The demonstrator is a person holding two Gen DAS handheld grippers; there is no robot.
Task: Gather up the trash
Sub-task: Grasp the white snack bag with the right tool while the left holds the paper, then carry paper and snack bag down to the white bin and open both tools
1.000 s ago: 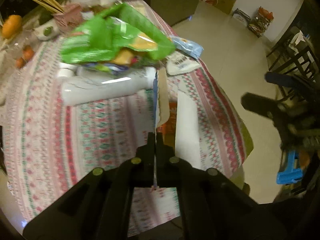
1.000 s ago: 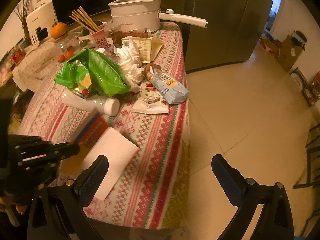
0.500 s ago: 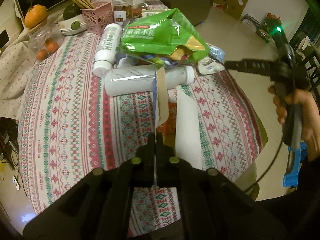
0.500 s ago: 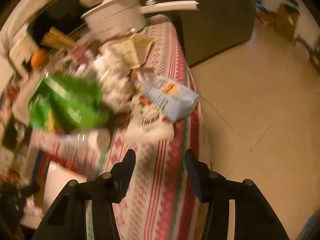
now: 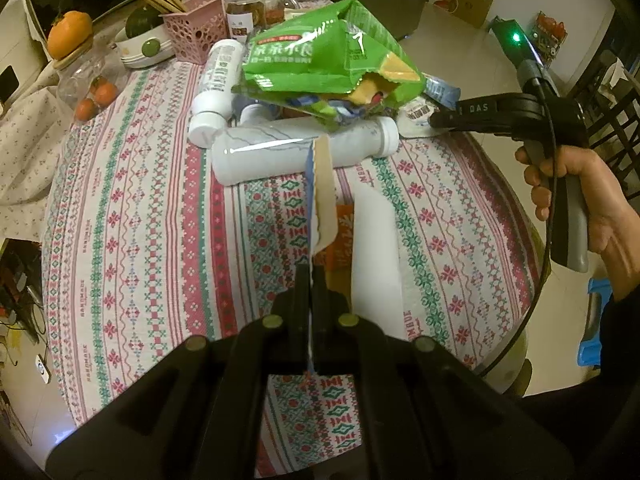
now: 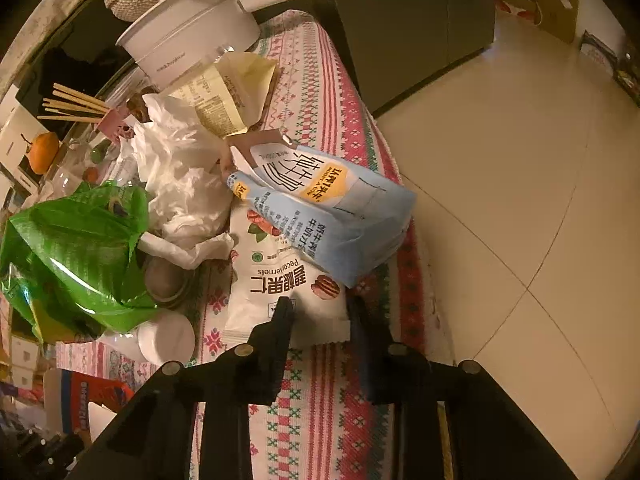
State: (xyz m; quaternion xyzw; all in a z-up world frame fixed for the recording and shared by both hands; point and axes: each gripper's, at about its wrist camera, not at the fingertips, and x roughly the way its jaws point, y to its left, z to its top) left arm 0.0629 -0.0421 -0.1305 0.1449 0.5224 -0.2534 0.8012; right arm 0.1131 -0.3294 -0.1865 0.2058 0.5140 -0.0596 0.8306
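My left gripper (image 5: 310,270) is shut on a flat piece of cardboard packaging (image 5: 322,196), held edge-on above the tablecloth, with its white flap (image 5: 376,248) hanging to the right. My right gripper (image 6: 320,305) hovers low over a white nut pouch (image 6: 276,280). Its jaws are closing, the pouch's lower edge lies between them, and the pads are not pressing on it. In the left wrist view the right gripper (image 5: 438,121) points at that pouch (image 5: 416,114). A light blue milk bag (image 6: 336,216) overlaps the pouch. A green snack bag (image 5: 332,64) lies on white bottles (image 5: 296,152).
Crumpled white tissue (image 6: 180,184) and a yellow paper packet (image 6: 236,96) lie behind the pouch. A white pot (image 6: 192,32), a pink chopstick holder (image 5: 196,36) and an orange (image 5: 70,34) stand at the back. The table edge (image 6: 412,320) drops to tiled floor (image 6: 520,200) on the right.
My right gripper has come down and forward to the white pouch, and its jaws have narrowed from wide apart. My left gripper has kept its hold on the cardboard and drifted slightly.
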